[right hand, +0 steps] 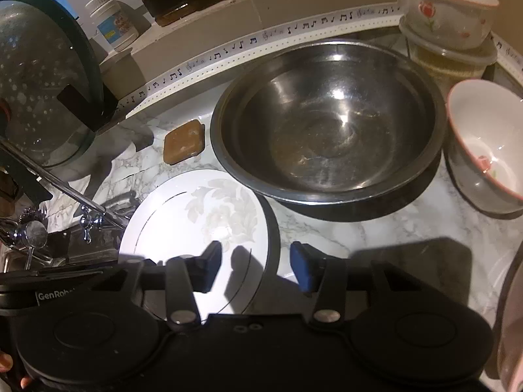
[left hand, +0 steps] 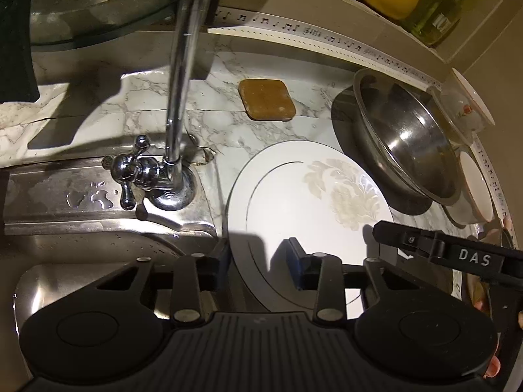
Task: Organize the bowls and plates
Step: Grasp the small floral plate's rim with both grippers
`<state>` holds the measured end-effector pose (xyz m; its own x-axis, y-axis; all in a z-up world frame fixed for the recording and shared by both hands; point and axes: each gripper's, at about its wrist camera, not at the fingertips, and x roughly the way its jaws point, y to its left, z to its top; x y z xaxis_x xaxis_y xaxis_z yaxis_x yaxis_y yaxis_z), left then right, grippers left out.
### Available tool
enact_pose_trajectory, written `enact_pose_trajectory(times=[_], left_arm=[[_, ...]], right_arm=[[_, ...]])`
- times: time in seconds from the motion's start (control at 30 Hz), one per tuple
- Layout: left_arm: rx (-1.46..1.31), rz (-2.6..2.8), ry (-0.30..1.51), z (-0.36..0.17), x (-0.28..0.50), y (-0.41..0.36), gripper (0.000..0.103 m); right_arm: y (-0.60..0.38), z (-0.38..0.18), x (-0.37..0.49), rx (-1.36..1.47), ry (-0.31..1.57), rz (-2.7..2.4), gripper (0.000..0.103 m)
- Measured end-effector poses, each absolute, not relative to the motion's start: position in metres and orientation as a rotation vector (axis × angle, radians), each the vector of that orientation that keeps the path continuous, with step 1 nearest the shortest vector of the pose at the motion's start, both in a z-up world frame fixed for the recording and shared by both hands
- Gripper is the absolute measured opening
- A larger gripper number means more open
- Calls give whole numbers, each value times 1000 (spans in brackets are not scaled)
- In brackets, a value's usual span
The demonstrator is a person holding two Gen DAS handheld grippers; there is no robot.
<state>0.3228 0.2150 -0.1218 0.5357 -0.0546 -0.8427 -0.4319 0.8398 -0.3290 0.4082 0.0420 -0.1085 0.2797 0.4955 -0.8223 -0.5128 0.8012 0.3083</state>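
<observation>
Two grippers straddle opposite rims of the white plate [left hand: 294,202] lying flat on the marble table [right hand: 408,228]: left gripper [left hand: 258,261] and right gripper [right hand: 256,266] both part-open, pads not pressing it; the steel bowl [right hand: 327,121] sits just behind

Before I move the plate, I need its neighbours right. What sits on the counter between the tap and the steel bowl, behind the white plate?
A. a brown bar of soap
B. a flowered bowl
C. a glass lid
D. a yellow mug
A: a brown bar of soap lies flat on the marble counter, behind the white plate, between the tap and the steel bowl.
</observation>
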Motion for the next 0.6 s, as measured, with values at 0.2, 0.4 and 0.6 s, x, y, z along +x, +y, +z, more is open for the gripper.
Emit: enact_pose_trajectory(times=[0.2, 0.4, 0.6], left_arm=[[-530, 235, 981, -122, 324, 216, 33], [-476, 240, 981, -120, 324, 212, 29], [-465, 224, 980, -120, 321, 211, 28]], right_arm=[[46, -113, 410, -6, 1105, 691, 29], [48, -113, 408, -35, 1089, 678, 17], [44, -112, 405, -47, 1082, 676, 14]])
